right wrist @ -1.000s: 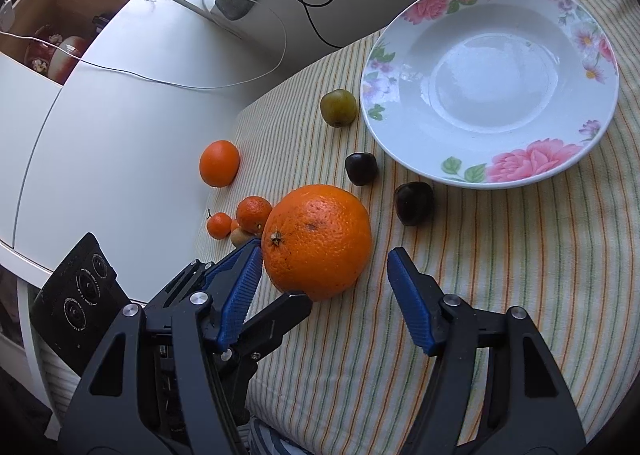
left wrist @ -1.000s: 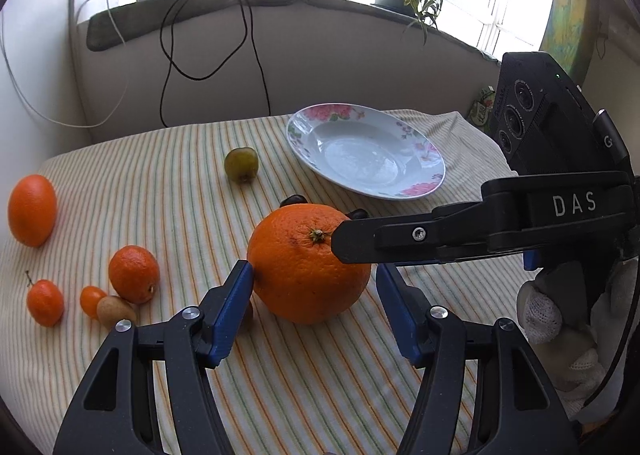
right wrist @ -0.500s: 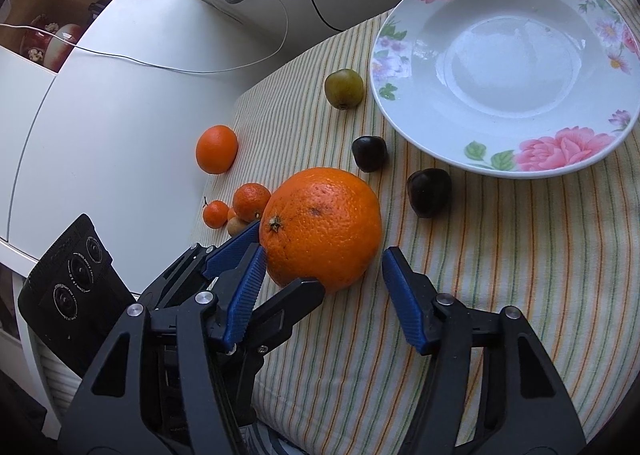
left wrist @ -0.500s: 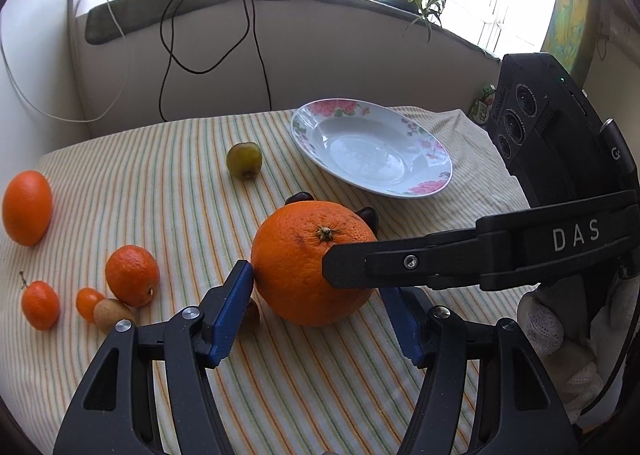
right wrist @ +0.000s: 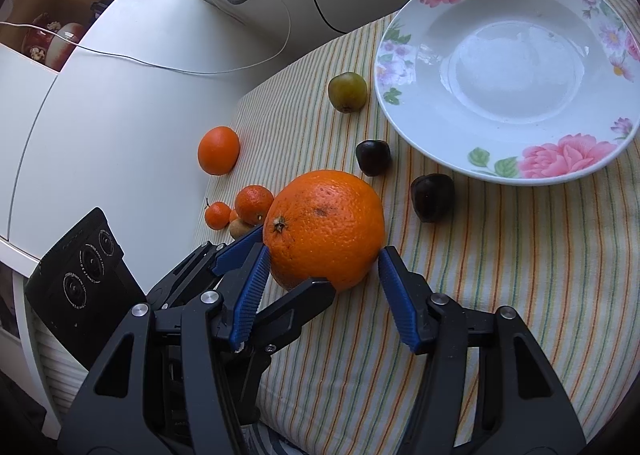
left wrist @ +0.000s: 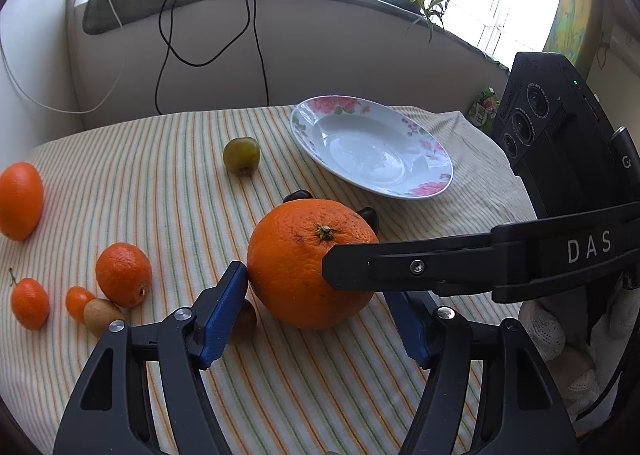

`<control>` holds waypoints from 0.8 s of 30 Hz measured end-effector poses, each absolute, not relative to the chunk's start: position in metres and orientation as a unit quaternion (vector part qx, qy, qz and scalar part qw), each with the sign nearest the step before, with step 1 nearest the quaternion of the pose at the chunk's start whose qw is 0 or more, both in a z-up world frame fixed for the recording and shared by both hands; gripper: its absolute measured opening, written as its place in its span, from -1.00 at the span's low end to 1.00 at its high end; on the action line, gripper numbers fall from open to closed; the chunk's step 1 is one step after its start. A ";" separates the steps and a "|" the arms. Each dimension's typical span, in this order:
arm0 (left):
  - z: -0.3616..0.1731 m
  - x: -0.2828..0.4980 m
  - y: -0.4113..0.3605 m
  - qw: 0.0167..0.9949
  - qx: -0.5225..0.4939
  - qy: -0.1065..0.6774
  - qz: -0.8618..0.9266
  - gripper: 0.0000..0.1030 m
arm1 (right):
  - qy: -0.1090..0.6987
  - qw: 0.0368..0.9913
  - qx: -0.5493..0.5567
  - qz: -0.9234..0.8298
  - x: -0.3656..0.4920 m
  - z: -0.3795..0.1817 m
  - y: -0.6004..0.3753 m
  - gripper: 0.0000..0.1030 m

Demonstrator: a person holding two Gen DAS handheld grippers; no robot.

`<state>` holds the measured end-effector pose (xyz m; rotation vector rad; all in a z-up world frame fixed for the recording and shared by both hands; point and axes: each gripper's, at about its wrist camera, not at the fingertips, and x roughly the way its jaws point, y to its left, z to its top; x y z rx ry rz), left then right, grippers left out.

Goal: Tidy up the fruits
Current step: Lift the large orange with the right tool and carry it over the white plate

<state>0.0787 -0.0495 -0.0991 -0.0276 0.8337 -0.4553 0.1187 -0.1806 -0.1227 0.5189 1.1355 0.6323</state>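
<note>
A big orange (left wrist: pixel 308 263) sits on the striped cloth (left wrist: pixel 160 183), also in the right wrist view (right wrist: pixel 326 229). Both grippers straddle it from two sides. My left gripper (left wrist: pixel 316 315) has its left blue pad (left wrist: pixel 220 319) touching the orange; its right pad is hidden behind the other gripper's finger. My right gripper (right wrist: pixel 324 287) has both pads against the orange's sides. A floral plate (left wrist: pixel 420 191) stands empty behind, also in the right wrist view (right wrist: pixel 400 55).
Small oranges (left wrist: pixel 124 275) and kumquats (left wrist: pixel 30 303) lie at the left, one orange (left wrist: pixel 20 201) further out. A green fruit (left wrist: pixel 241 156) and two dark fruits (right wrist: pixel 373 157) lie near the plate. A wall with cables rises behind the table.
Both grippers have moved in around the big orange and narrowed onto it. The orange has stayed on the cloth.
</note>
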 end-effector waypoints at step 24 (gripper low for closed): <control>-0.070 0.077 -0.064 0.906 -0.006 0.366 -0.211 0.32 | 0.480 0.800 0.207 0.294 0.109 -0.092 -0.188 0.15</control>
